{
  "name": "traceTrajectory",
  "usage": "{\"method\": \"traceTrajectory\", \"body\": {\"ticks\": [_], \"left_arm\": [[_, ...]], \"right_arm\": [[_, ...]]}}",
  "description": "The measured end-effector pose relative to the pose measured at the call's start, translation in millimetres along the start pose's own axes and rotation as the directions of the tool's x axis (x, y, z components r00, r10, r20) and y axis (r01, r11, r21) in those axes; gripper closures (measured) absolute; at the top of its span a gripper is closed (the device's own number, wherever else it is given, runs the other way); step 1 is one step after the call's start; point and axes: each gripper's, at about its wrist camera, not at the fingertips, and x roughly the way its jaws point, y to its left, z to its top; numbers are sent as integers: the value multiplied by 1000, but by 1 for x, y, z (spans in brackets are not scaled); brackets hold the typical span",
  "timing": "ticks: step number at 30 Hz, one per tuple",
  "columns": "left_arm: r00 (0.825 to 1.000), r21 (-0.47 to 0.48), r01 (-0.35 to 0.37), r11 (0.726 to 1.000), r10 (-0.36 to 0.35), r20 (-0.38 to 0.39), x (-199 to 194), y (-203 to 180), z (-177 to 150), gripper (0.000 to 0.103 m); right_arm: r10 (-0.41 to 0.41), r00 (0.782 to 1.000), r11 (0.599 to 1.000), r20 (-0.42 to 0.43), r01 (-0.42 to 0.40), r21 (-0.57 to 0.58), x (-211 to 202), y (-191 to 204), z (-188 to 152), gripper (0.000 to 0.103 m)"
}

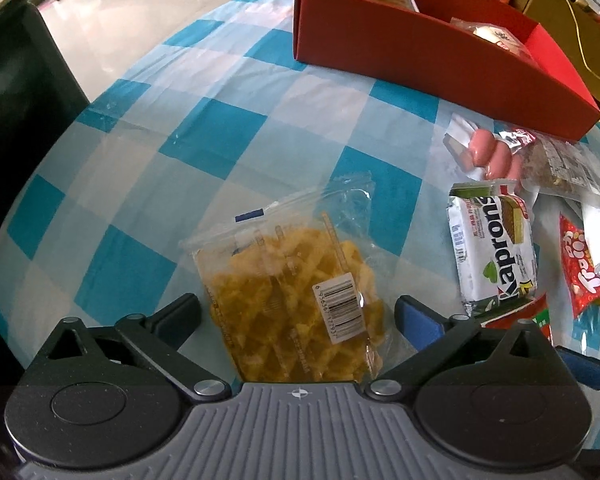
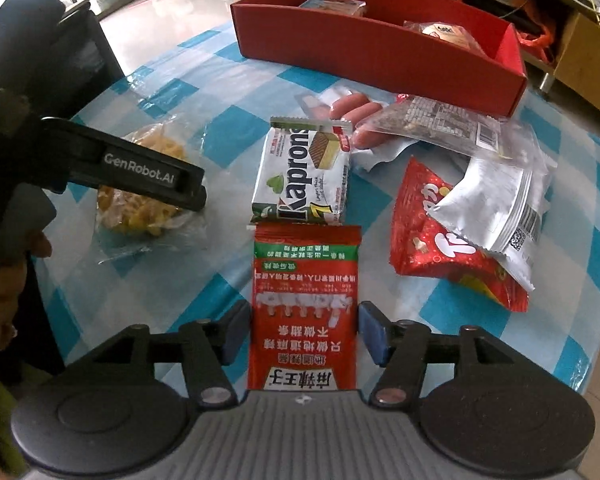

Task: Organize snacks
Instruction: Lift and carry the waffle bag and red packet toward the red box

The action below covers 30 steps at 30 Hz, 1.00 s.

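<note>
Found the clear bag of yellow snacks [image 1: 296,300] lying flat on the blue-checked table [image 1: 220,140], squarely between the pads of the left tongs [image 1: 298,316], spread wide and gripping nothing yet. Spotted the red sachet [image 2: 304,280] likewise flat on the table, framed by the right tongs [image 2: 305,328], set partly open with a pad just beside each long edge and, by the look of it, not pressing. Read this as the pick-up step on both sides, with neither packet lifted. Noted the Kaprons wafer pack [image 2: 300,172] touching the sachet's far end, the sausage pack [image 2: 352,114] and a heap of other packets beyond, and the red box [image 2: 380,56] at the far side, already holding a few snacks. Called next for closing on each packet, lifting clear of the neighbours, then carrying over the near wall of the box. Worth minding: slippery film, and crushable contents in the clear bag.
</note>
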Motion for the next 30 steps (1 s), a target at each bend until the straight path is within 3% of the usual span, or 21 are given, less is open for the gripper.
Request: {"method": "traceTrajectory", "body": {"ticks": [1,3,7,9,14,15,17,19,21,23,30], "left_arm": [[1000,5,0,1000,0,7,0,0,-2,0],[1000,19,-6,1000,5,22,-1,-2,-5,0],[999,26,-8,1000,7,38,-2,-2,-8,0],[999,32,-8,999,7,40,-2,-3,-8,0],[1000,37,7,999,-7,-5,-3,0,-7,0],[1000,37,9,999,-8,-12,-4,0,-8,0],[1000,41,11,999,-10,-21,-3,2,-9,1],[1000,46,16,999,-15,-25,-6,3,-10,6],[1000,58,20,998,-20,-7,-12,2,-11,17],[999,63,42,997,-42,-3,-16,2,-10,22],[997,41,76,996,-77,16,-27,7,-8,25]], "right_arm": [[-1,1000,1000,-3,1,2,1,-1,-1,22],[6,1000,1000,-26,-6,8,5,-3,-4,10],[11,1000,1000,-5,-11,24,6,-2,-7,9],[13,1000,999,-17,-12,35,4,0,-9,1],[-30,998,1000,-50,30,-3,8,10,-13,0],[-36,998,999,-49,36,5,8,10,-13,1],[-64,997,998,-49,64,-2,6,10,-14,12],[-109,994,994,-33,109,-11,2,11,-16,38],[-102,995,995,-20,102,0,-4,10,-18,51],[-102,995,995,-16,102,12,-7,8,-21,53],[-71,997,995,40,68,67,-25,1,-19,55]]}}
